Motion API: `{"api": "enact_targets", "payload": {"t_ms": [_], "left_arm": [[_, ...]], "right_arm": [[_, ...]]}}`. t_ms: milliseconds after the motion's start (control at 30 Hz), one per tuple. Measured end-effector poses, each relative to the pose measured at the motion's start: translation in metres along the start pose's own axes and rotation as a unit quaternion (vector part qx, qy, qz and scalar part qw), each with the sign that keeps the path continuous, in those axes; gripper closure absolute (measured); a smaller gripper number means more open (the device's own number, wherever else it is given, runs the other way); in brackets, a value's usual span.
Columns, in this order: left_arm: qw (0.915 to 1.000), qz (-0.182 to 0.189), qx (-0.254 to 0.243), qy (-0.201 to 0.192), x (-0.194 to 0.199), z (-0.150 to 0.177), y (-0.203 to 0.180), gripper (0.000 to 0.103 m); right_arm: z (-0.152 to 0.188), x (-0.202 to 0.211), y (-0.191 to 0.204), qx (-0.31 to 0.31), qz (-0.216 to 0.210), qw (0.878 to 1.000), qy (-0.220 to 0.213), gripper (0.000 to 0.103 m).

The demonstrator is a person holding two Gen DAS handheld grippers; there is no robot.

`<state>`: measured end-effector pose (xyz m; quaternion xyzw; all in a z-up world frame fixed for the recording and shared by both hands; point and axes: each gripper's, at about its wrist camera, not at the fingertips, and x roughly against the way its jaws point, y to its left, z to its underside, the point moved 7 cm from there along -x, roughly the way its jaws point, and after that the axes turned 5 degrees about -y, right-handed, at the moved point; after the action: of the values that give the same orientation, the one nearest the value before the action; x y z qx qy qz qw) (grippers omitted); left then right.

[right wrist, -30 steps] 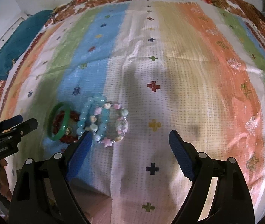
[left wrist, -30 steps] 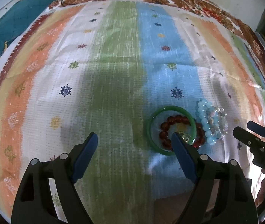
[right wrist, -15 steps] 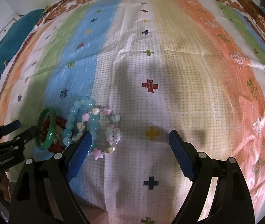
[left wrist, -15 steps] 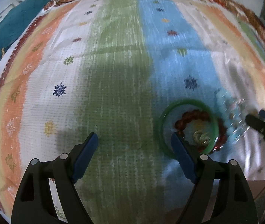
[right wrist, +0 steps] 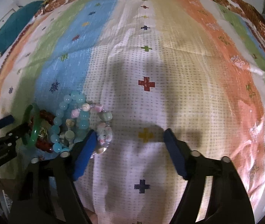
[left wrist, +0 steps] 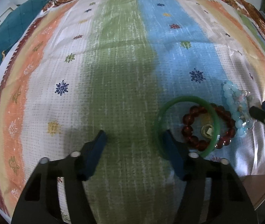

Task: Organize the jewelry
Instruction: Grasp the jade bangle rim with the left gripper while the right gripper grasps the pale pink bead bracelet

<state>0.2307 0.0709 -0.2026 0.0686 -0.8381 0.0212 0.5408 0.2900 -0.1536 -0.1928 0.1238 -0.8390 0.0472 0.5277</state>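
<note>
A green bangle lies on the striped cloth over a dark red bead bracelet with a small gold charm. Beside them lie a light blue bead bracelet and a pastel mixed-bead bracelet. My left gripper is open; its right finger sits inside the bangle's near rim. My right gripper is open; its left finger is over the pastel bracelet. The bangle and blue beads also show in the right wrist view.
The striped patterned cloth covers the whole surface. A teal cloth lies at the far left edge. A brown cardboard corner shows at the near right. The other gripper's tips reach in by the blue beads.
Both grippers have moved down and closer to the jewelry. The left one's right finger now sits inside the bangle; the right one's left finger has reached the pastel bracelet.
</note>
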Motion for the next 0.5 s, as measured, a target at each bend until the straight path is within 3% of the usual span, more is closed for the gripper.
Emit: {"api": "enact_targets", "payload": {"t_ms": [33, 67, 167, 500], "left_arm": [[1.0000, 0.004, 0.000, 0.000, 0.001, 0.000, 0.000, 0.057], [1.0000, 0.009, 0.000, 0.001, 0.001, 0.000, 0.000, 0.070], [0.9998, 0.016, 0.009, 0.005, 0.001, 0.000, 0.003, 0.094], [0.9987, 0.043, 0.016, -0.021, 0.027, -0.005, 0.006, 0.096]], "right_arm": [[-0.001, 0.001, -0.002, -0.002, -0.002, 1.000, -0.001, 0.071], [-0.001, 0.002, -0.003, -0.006, -0.009, 1.000, 0.000, 0.079], [0.001, 0.001, -0.007, -0.012, -0.031, 0.999, 0.005, 0.085], [0.004, 0.018, 0.002, 0.013, -0.057, 0.998, -0.005, 0.086]]}}
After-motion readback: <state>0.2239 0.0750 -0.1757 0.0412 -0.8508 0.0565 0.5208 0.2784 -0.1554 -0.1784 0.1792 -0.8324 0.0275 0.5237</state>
